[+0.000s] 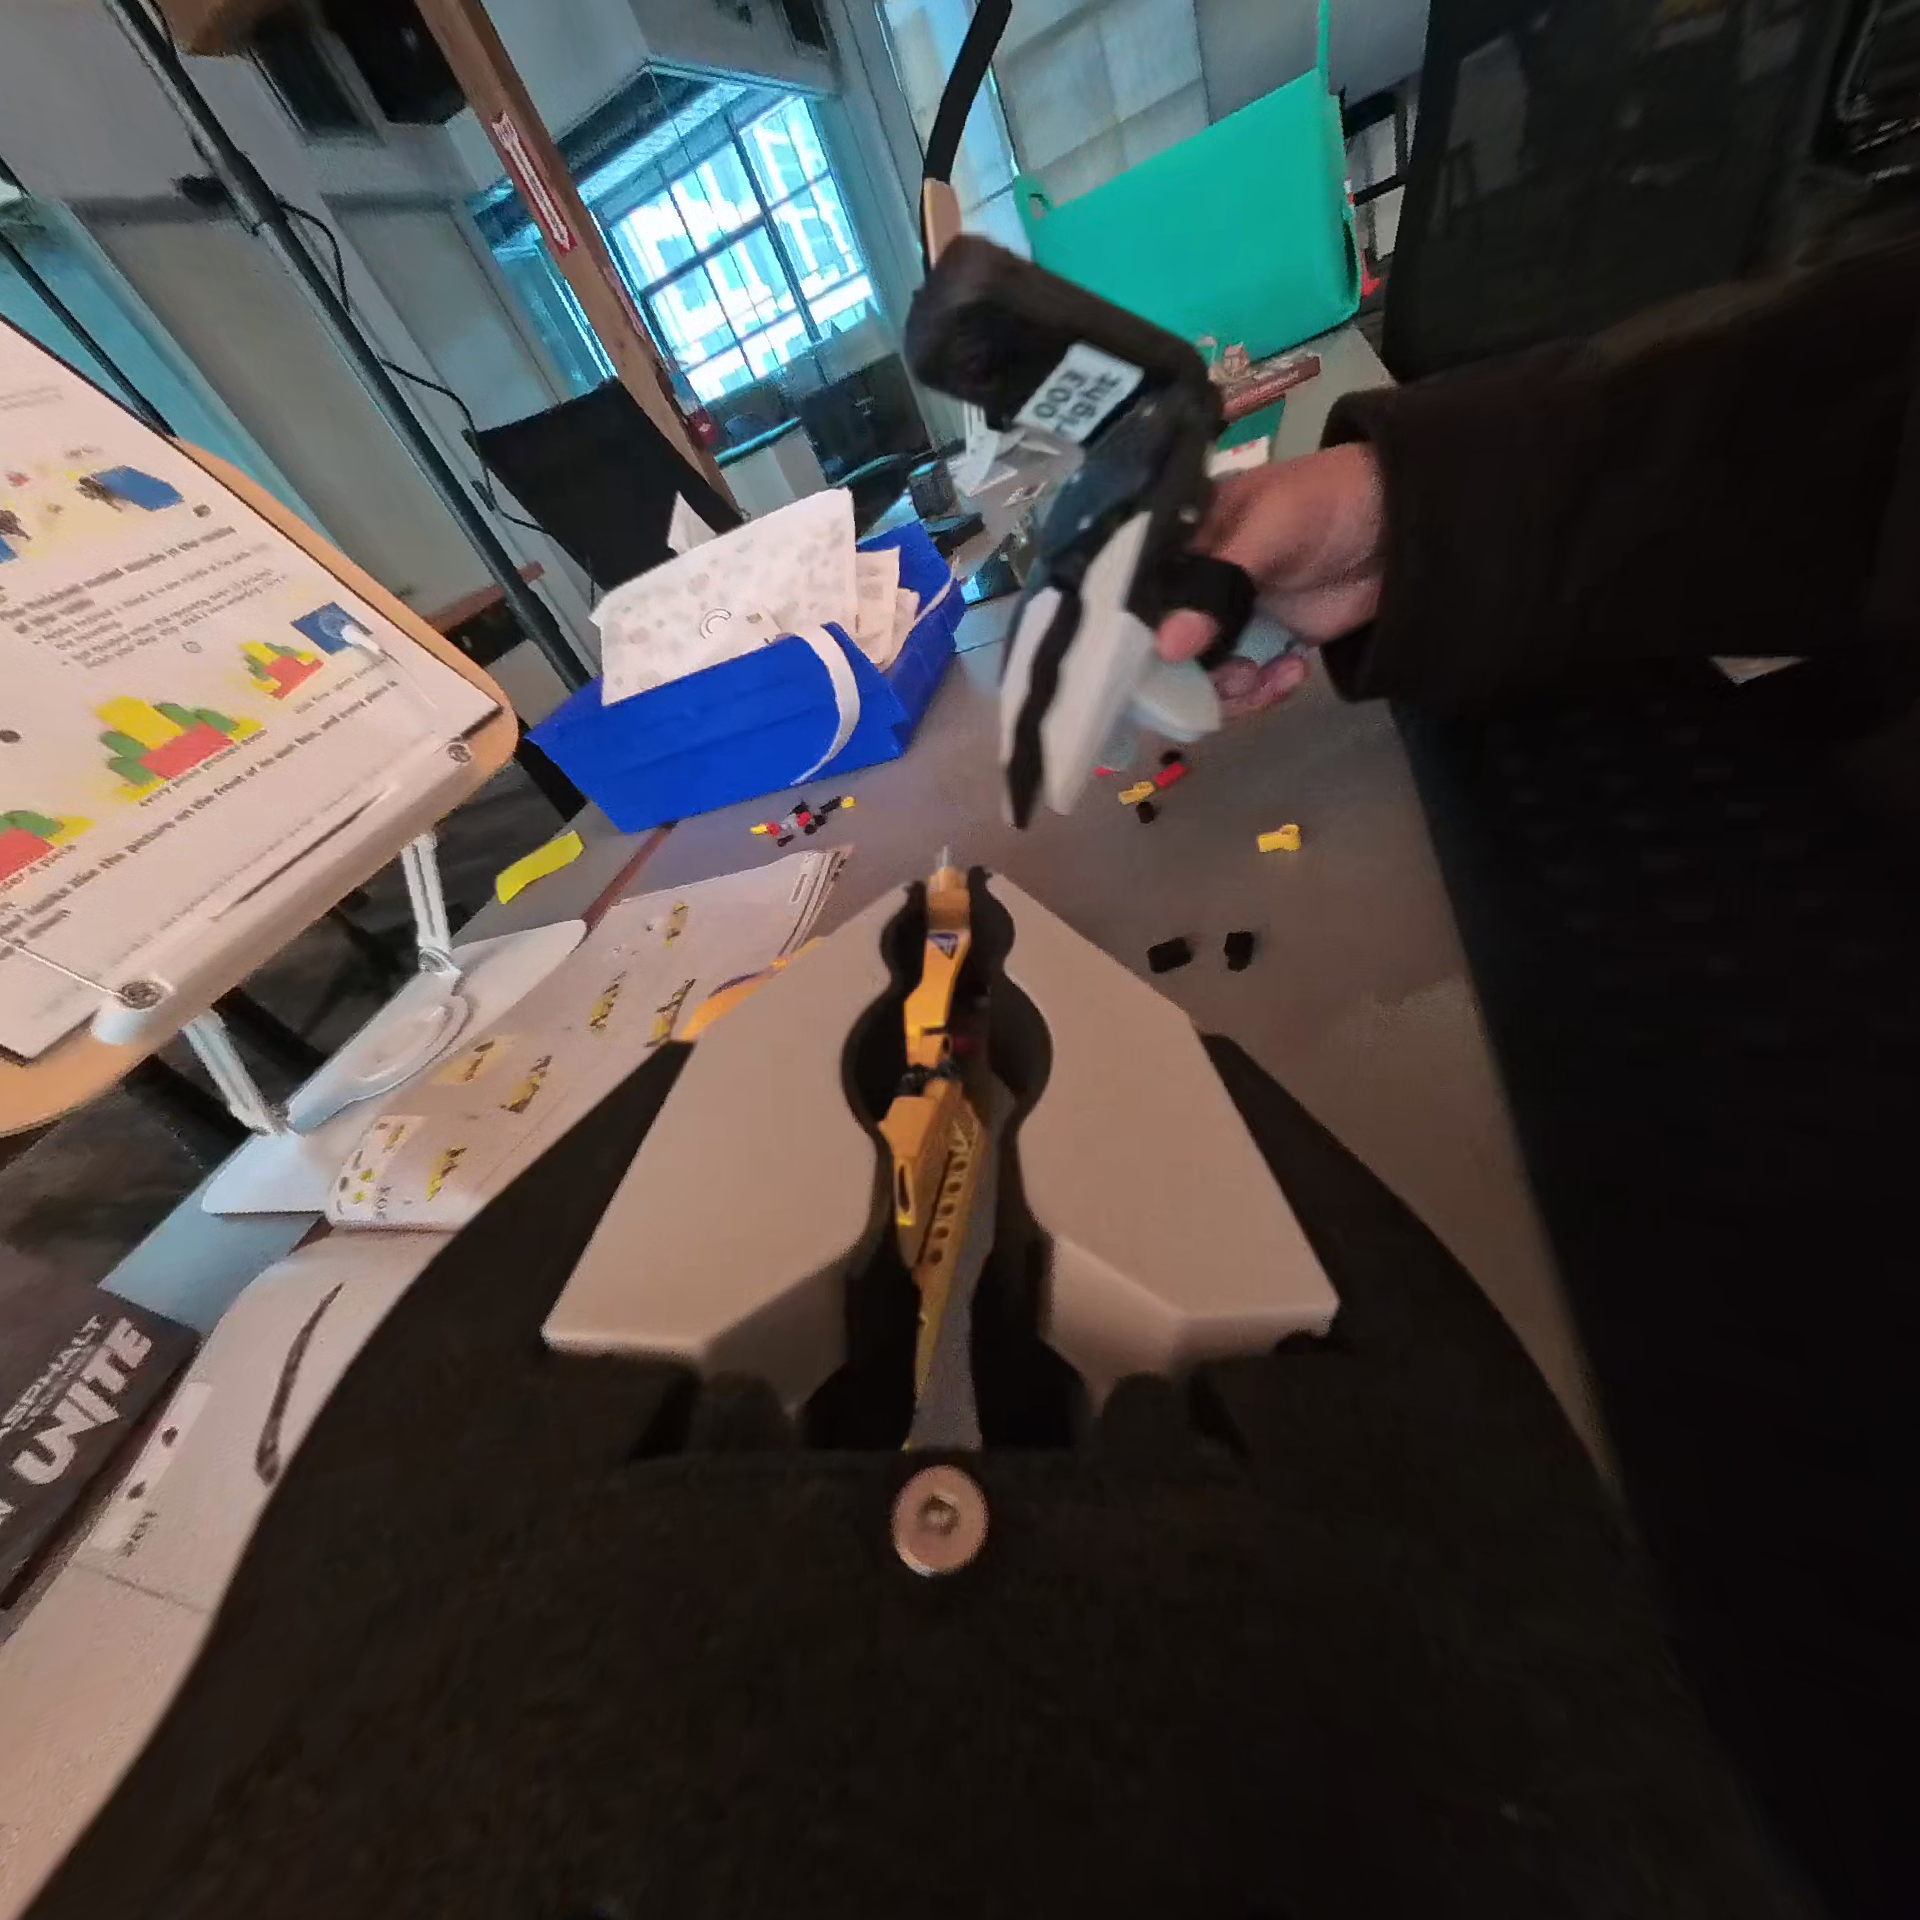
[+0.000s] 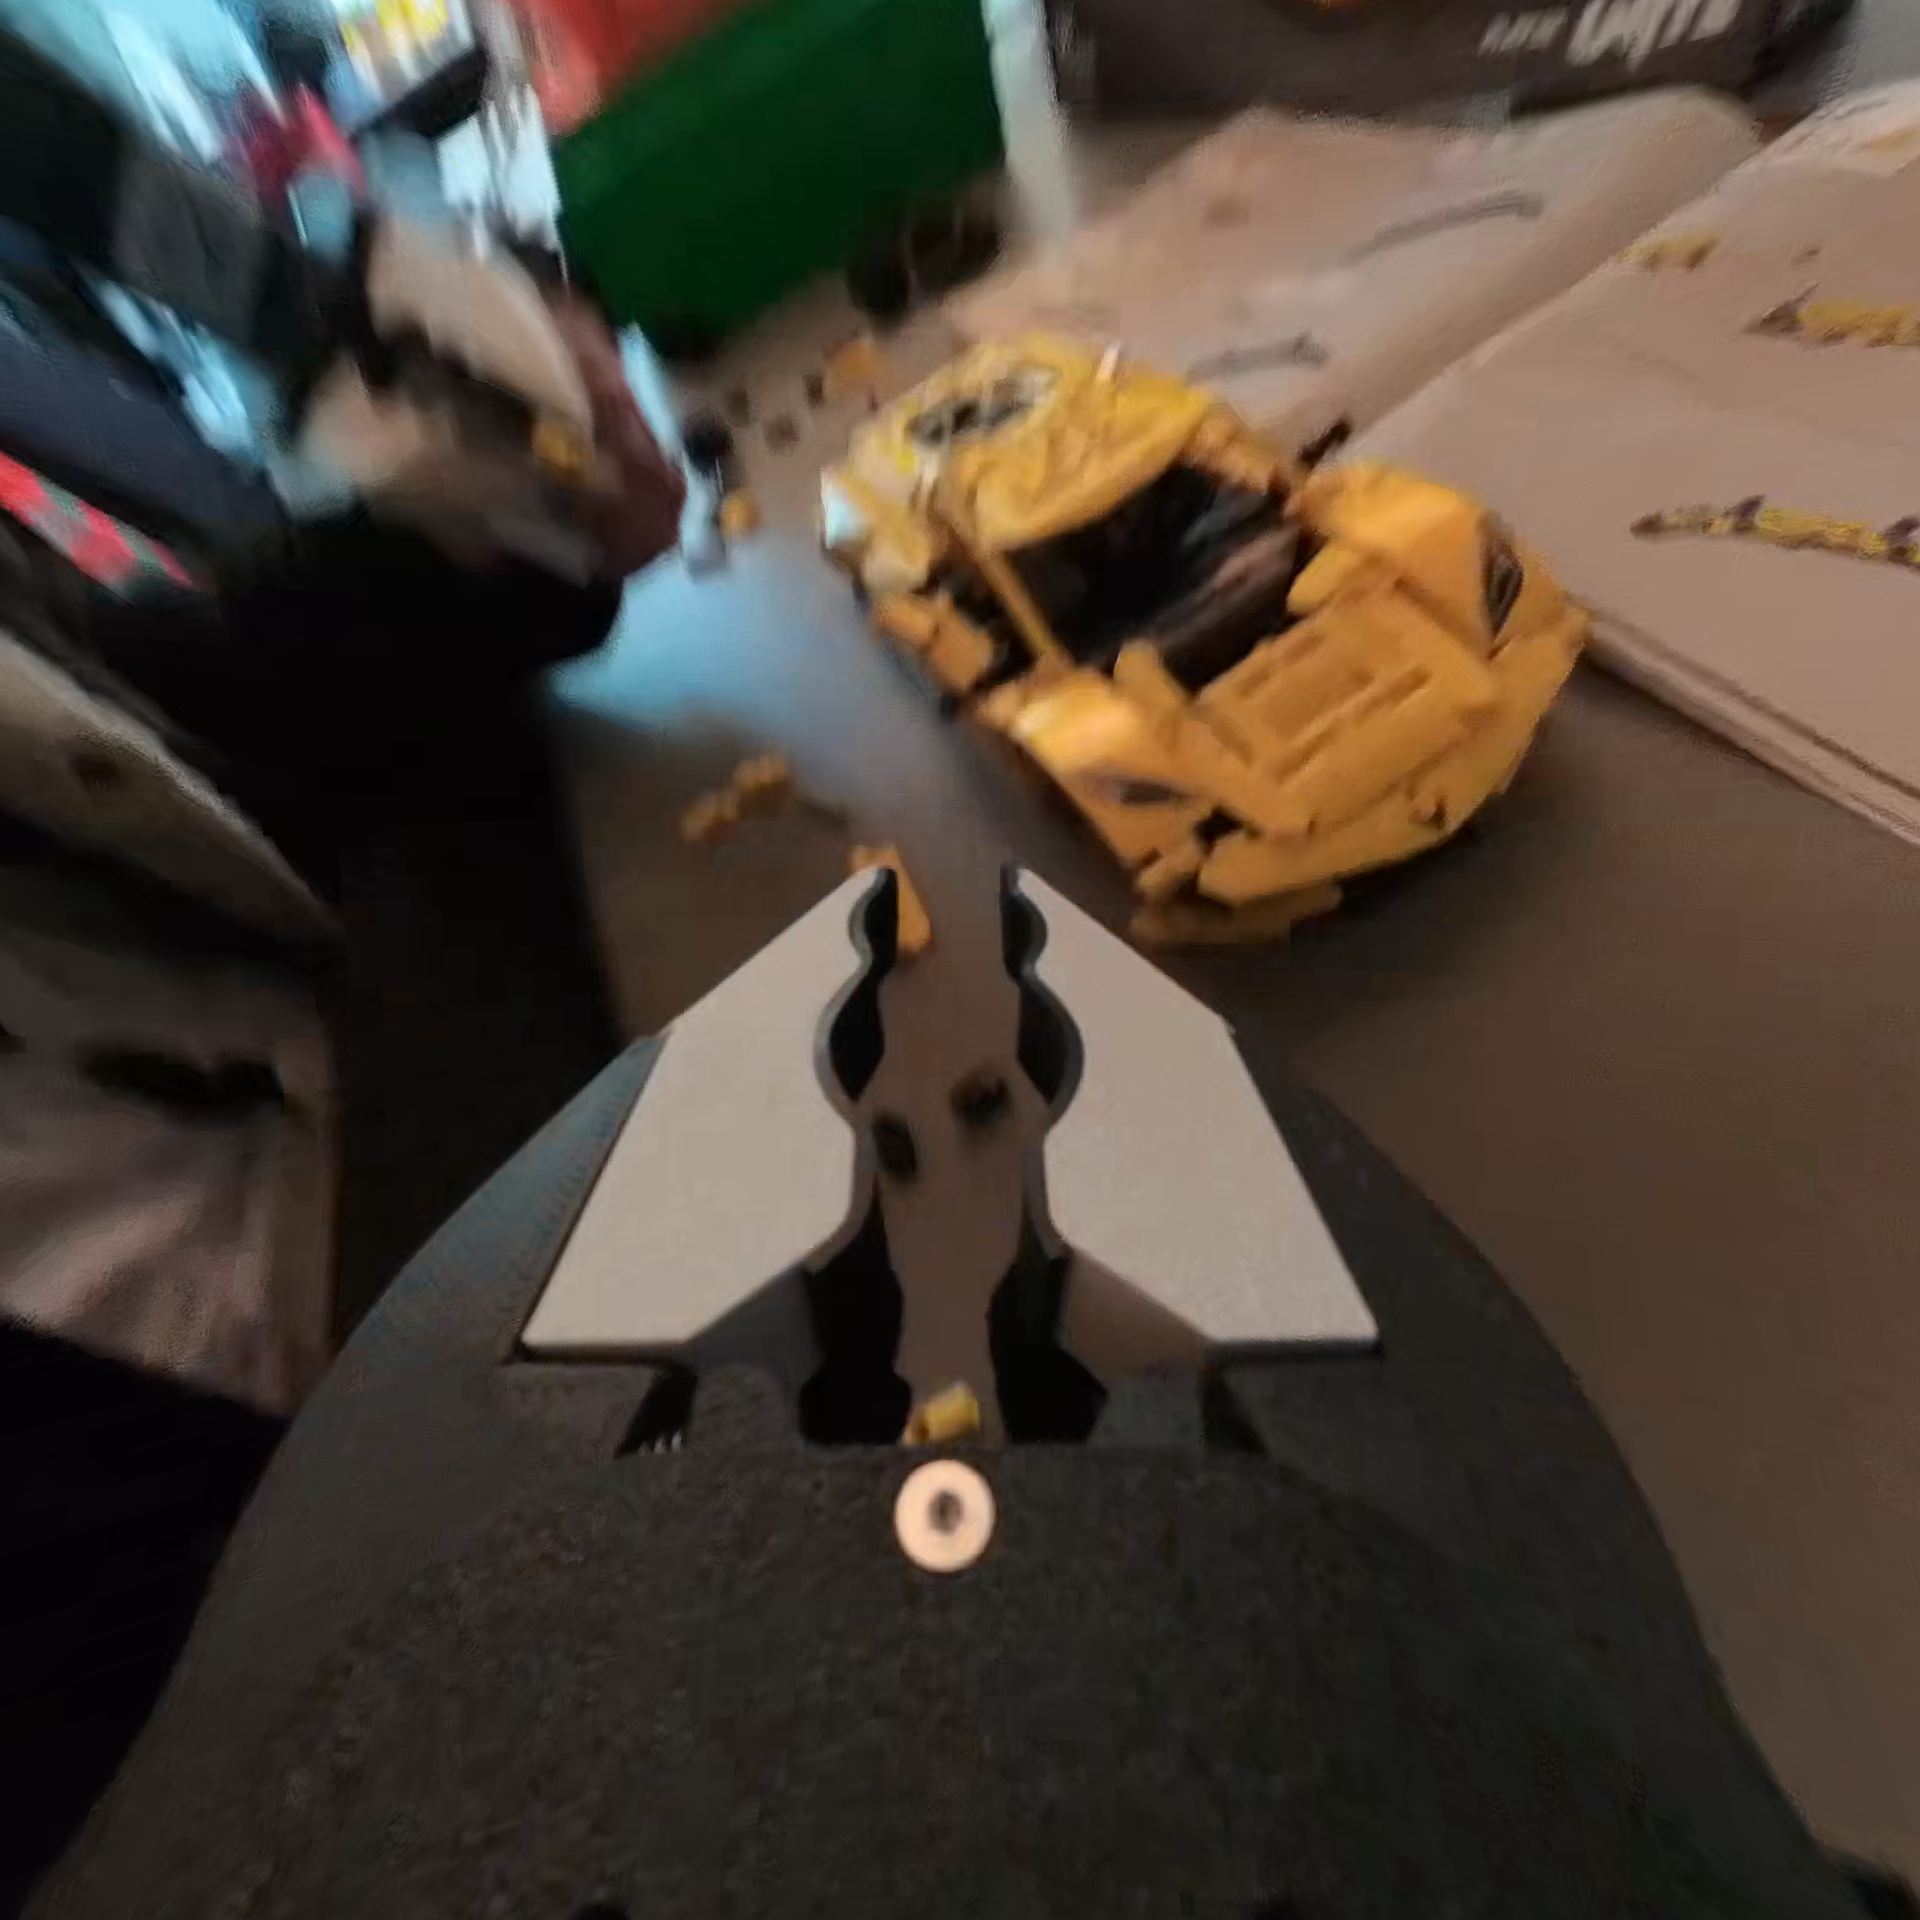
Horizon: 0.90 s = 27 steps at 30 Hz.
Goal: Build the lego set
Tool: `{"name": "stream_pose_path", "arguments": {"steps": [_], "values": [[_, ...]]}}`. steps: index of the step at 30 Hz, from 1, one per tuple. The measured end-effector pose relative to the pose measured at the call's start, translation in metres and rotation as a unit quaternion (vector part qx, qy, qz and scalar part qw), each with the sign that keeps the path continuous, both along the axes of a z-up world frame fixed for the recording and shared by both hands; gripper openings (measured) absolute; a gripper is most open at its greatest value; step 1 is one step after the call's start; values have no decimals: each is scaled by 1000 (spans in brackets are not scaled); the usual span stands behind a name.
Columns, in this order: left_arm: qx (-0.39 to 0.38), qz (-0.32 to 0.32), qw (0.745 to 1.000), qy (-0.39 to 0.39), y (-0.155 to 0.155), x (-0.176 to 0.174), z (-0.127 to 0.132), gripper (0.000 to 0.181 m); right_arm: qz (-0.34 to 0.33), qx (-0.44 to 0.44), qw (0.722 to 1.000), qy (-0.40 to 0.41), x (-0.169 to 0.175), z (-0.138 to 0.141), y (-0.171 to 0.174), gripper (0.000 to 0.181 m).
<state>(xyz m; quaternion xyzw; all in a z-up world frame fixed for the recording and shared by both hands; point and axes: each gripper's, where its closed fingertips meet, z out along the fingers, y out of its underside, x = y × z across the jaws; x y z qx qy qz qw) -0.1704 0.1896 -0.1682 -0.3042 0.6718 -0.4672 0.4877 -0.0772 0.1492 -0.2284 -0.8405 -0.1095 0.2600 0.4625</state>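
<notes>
In the left wrist view our left gripper (image 1: 948, 883) sits at centre frame, clamped on a long yellow lego panel (image 1: 935, 1091) that runs lengthwise down the slot between the two pale fingers (image 1: 748, 1174), its tip poking just past them. Above it, in the upper right, our right gripper (image 1: 1039, 800) hangs in the air off the grey table (image 1: 1299, 997), held by a hand (image 1: 1299, 561) coming out of a dark sleeve. From this side we cannot tell its jaw spacing. In the right wrist view, its tips (image 2: 943, 904) stand apart with nothing between them, and bare table shows through the gap.

The yellow lego car (image 2: 1195, 623) sits on the table in the upper right of the blurred right wrist view, well clear of the right gripper's tips, with open tabletop between them. Its far side lies just beside the edge of an open instruction booklet (image 2: 1714, 582).

In the left view, loose small lego pieces (image 1: 805, 816) are scattered mid-frame, with two black pieces (image 1: 1200, 951) to the right. A blue bin (image 1: 748, 717) stuffed with paper bags stands beyond them. At left, a tilted instruction board (image 1: 208, 727) on a white stand overhangs the table edge. Open table lies between our left gripper and the bin.
</notes>
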Motion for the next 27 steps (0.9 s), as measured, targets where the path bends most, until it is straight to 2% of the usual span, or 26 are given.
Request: {"name": "stream_pose_path", "arguments": {"steps": [1,3,5,9,17,24,27], "values": [[4,1,1000,3,-1,1,-2,7,17,-20,999,-47,-3,-14,-12,23],[19,12,1000,20,-1,4,-10,7,9,-65,990,-122,-2,-40,-27,17],[40,24,998,36,-1,7,-19,7,-5,-84,987,-139,-5,-50,-31,17],[58,25,997,39,-6,10,-26,7,-29,-116,981,-156,-8,-58,-28,18],[51,26,998,29,-5,9,-21,7,-31,-174,965,-192,-9,-73,-26,18],[50,25,998,27,-6,9,-20,7,-38,-191,948,-251,-5,-74,-24,8],[48,25,998,22,-5,9,-19,7,-25,-174,953,-246,-6,-71,-21,8]]}}
